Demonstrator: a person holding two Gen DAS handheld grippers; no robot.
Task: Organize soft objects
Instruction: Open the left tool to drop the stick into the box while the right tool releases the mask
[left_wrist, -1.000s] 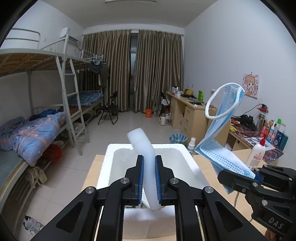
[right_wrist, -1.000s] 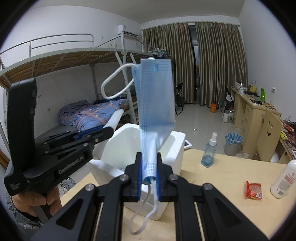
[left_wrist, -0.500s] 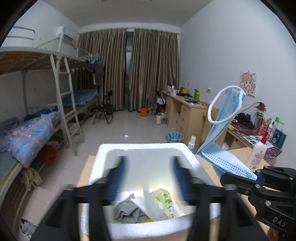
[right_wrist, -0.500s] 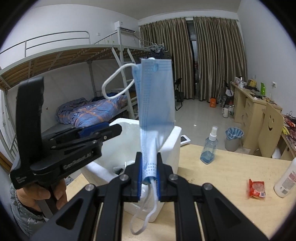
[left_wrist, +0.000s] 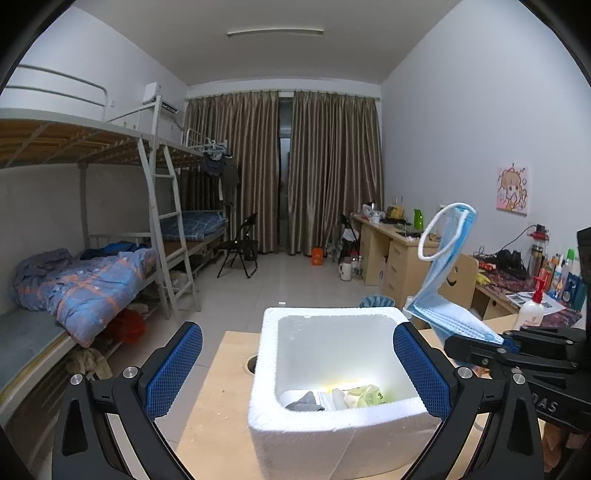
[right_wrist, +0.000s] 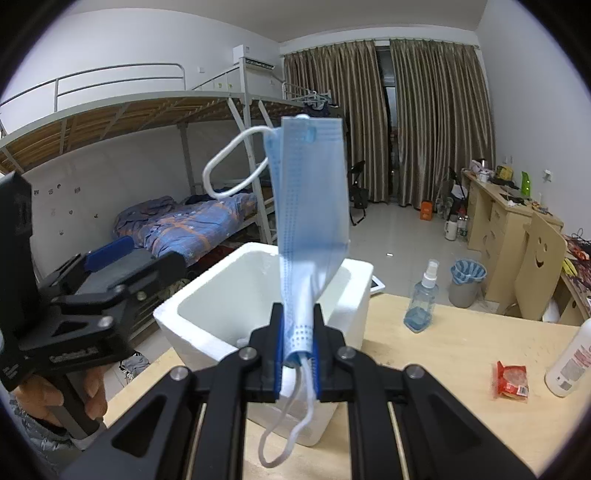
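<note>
A white foam box (left_wrist: 332, 312) stands on the wooden table, holding a grey cloth (left_wrist: 306, 400), a white piece and a pale green packet (left_wrist: 364, 393). My left gripper (left_wrist: 297, 343) hovers over the box's near side; its jaws are opening wide, with nothing between the blue pads (left_wrist: 173, 369). My right gripper (right_wrist: 298, 325) is shut on a folded blue face mask (right_wrist: 314, 192), which stands upright with one white ear loop arching left and the other dangling below. From the left wrist view, the mask (left_wrist: 448, 258) is just right of the box.
On the table right of the box are a clear spray bottle (right_wrist: 423, 299), a red snack packet (right_wrist: 511, 380) and a white lotion bottle (right_wrist: 569, 365). A round cable hole (left_wrist: 251, 365) lies left of the box. Bunk beds stand left, desks right.
My left gripper went from shut on a white soft strip to wide open; the strip now lies in the box and the gripper has drawn back. The right gripper kept still with the mask.
</note>
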